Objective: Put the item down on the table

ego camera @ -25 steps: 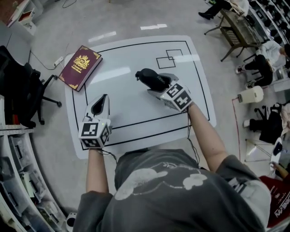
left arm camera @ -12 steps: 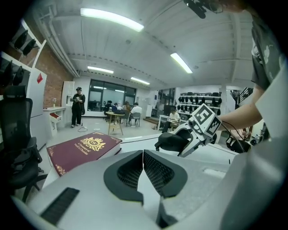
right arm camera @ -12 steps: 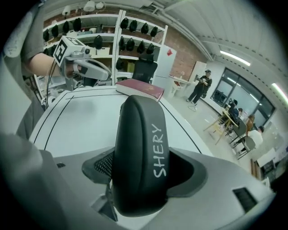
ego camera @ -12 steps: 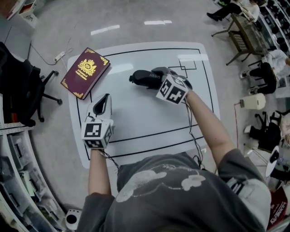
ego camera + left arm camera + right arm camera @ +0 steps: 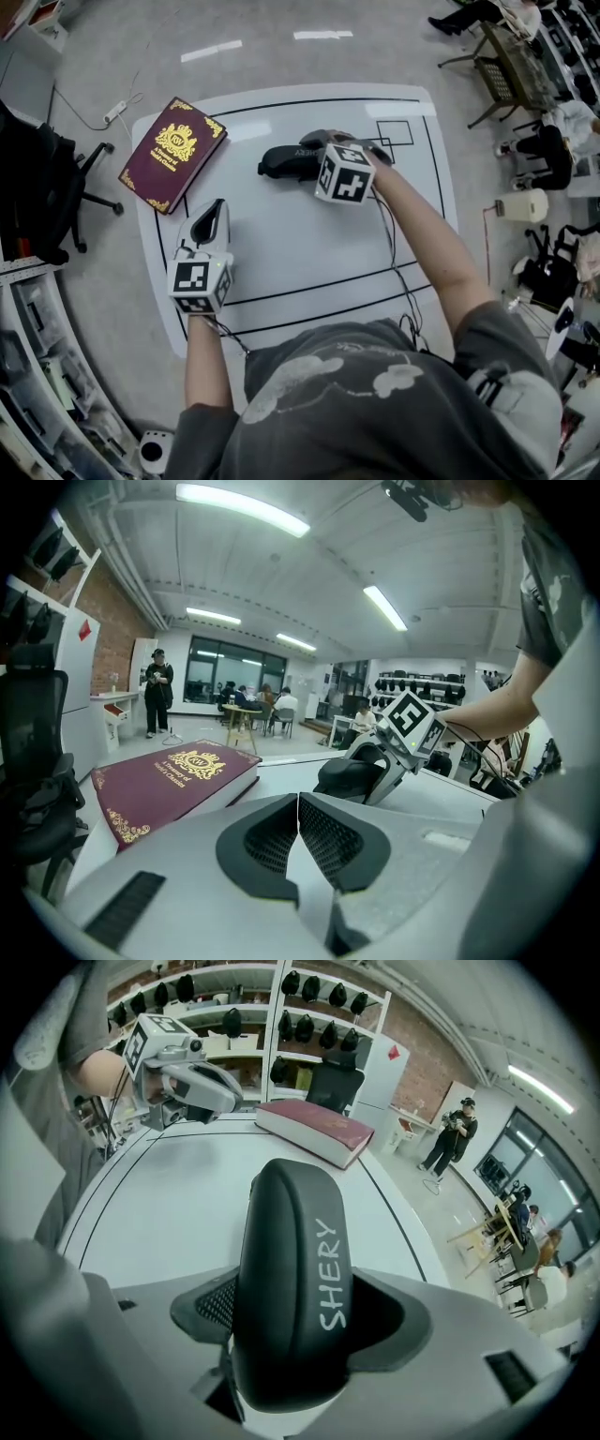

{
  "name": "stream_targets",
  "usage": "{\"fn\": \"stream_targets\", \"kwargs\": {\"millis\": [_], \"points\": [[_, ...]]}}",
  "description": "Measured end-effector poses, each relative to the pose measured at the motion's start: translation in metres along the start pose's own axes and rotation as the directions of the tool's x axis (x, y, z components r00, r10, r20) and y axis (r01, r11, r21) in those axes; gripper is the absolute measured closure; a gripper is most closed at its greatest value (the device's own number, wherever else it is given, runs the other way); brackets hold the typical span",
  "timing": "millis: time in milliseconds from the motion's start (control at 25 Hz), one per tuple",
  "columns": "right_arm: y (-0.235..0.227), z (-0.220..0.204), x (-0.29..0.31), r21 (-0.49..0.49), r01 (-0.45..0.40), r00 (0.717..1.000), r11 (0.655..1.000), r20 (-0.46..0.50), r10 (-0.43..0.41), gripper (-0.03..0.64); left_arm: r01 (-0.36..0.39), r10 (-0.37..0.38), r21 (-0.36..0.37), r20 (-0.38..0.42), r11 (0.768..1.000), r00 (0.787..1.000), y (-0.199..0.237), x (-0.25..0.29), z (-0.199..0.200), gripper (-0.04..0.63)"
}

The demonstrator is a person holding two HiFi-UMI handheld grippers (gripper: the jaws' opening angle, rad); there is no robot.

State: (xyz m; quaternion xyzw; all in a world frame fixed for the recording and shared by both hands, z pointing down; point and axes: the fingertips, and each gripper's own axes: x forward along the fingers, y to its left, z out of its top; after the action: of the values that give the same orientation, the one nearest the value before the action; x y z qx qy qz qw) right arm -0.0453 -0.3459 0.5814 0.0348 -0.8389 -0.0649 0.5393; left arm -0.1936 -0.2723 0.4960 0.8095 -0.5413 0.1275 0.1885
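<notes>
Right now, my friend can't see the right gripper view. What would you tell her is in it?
The right gripper clamps a black case marked SHERY. Beyond it are a white table, a dark red book and the left gripper.

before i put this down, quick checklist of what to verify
1. Black case gripped by right gripper, pads on both sides: ok.
2. Table bare around the case: ok.
3. Maroon book away from the case, at the table's far left corner: ok.
4. Left gripper out of the way, jaws together, empty: ok.
5. Case already touching the table: cannot tell.
</notes>
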Motion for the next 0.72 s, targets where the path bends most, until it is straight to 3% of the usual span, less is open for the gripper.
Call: {"fn": "stream_targets", "kwargs": {"millis": [360, 560, 720], "points": [[-0.0017, -0.0002, 0.0021, 0.01, -0.038, 0.999, 0.999, -0.003, 0.038, 0.281, 0.017, -0.017, -0.018, -0.01, 1.0, 1.0, -0.0027, 0.0082, -0.0052, 0.591], [0.0042, 0.0026, 0.0018, -0.013, -0.067, 0.998, 0.998, -0.009, 0.067, 0.232, 0.014, -0.015, -0.026, -0.007, 1.0, 1.0, -0.003, 0.0053, -0.0046, 0.591], [0.003, 0.0052, -0.0063, -0.007, -0.038, 0.999, 0.999, 0.02, 0.038, 0.225, 0.016, -0.016, -0.027, -0.001, 1.0, 1.0, -0.0058, 0.0029, -0.0017, 0.591]]}}
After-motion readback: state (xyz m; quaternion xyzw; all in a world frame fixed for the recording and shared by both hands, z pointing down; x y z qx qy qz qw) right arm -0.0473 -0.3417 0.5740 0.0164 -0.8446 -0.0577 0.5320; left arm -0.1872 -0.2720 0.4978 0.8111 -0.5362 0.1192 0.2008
